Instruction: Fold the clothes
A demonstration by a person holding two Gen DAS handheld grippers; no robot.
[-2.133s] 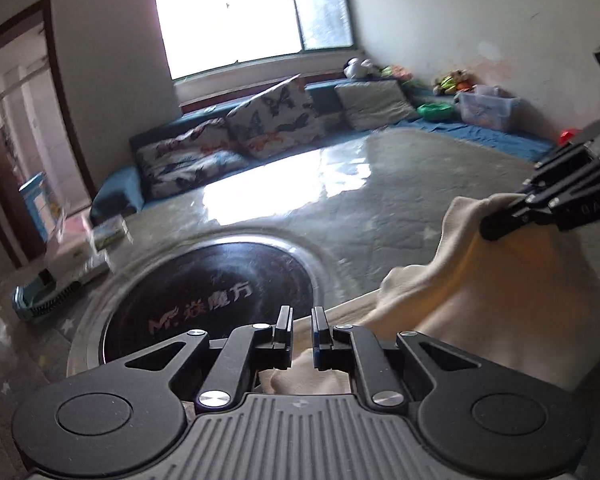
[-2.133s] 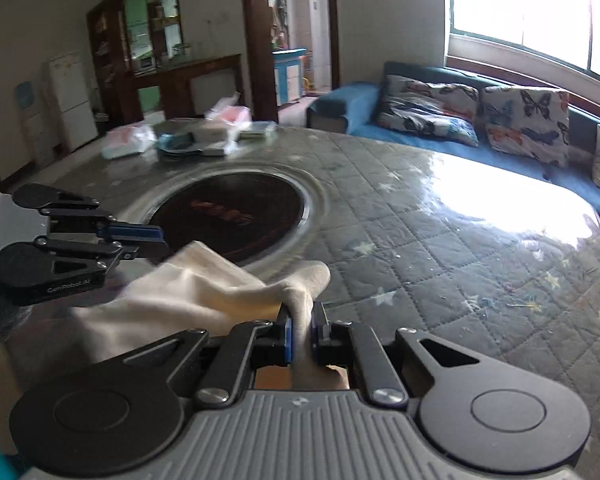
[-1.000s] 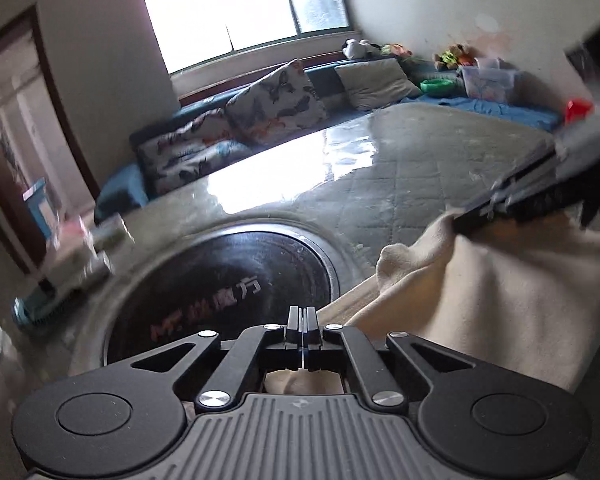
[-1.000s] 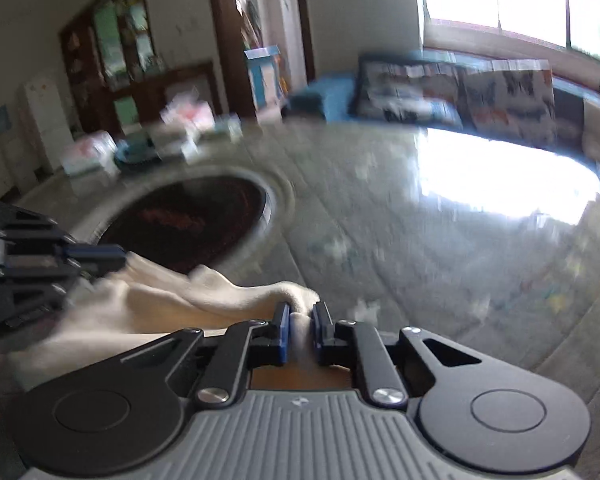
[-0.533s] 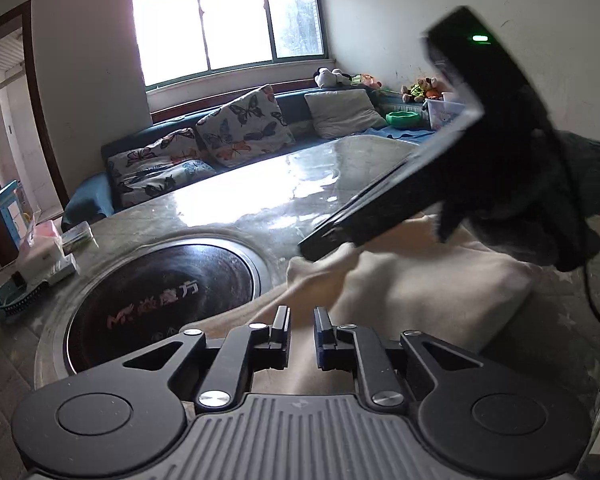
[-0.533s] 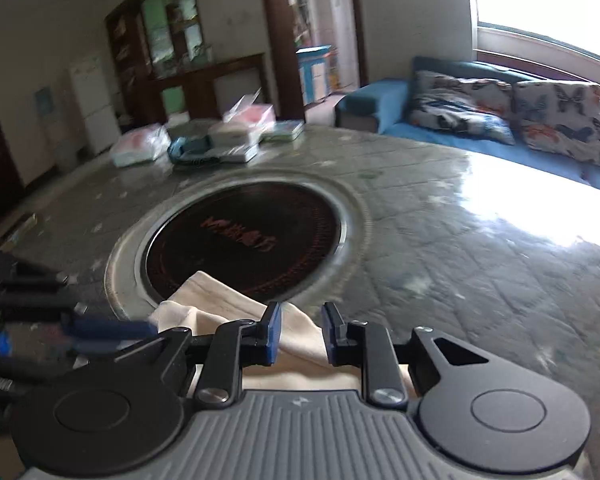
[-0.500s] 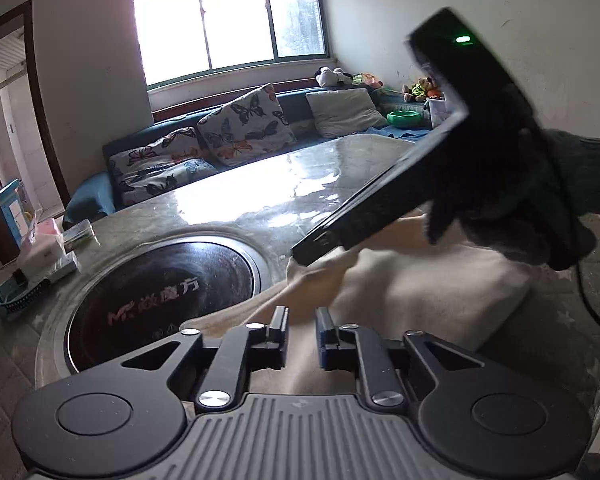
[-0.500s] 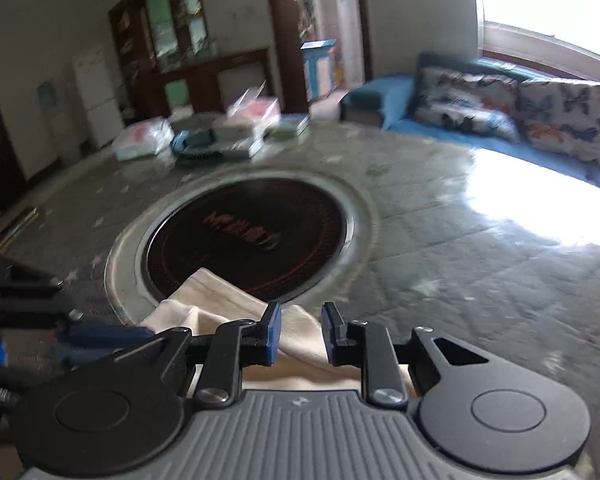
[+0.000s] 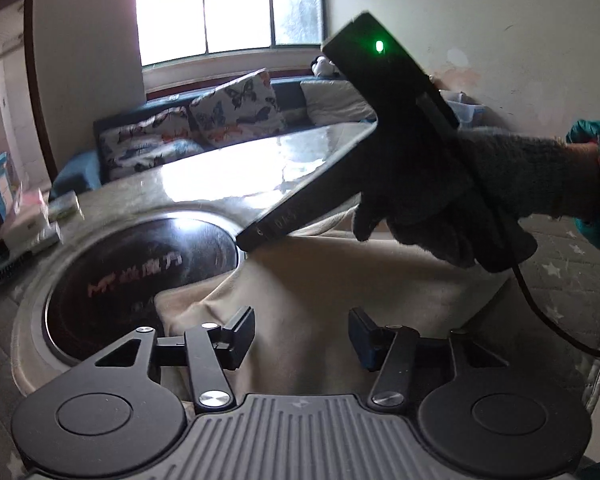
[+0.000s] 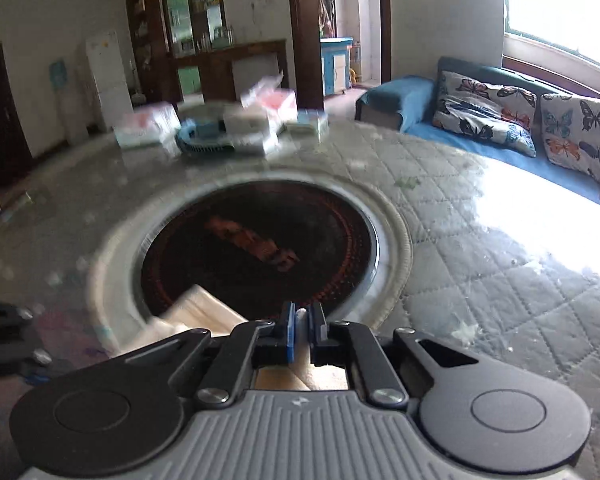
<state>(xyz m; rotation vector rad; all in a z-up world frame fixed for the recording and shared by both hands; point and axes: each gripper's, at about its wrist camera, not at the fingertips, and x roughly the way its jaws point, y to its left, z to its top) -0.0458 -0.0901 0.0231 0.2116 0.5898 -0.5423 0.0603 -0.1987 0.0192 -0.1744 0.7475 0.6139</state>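
While blurred, cream garment (image 10: 196,312) half-hidden.

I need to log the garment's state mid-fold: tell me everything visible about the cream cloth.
The cream cloth looks like soft, plain, thick knit fabric, lying rumpled on the quilted table, one corner lapping over the dark round inset. The right gripper is shut on a fold of it; the left gripper hangs open above it.

Soft cloth on a glossy table

The cream knitted cloth garment (image 9: 340,280) looked matt; the quilted, plastic-covered table (image 10: 480,280) shone, its round black glass inset (image 10: 260,240) glossy.
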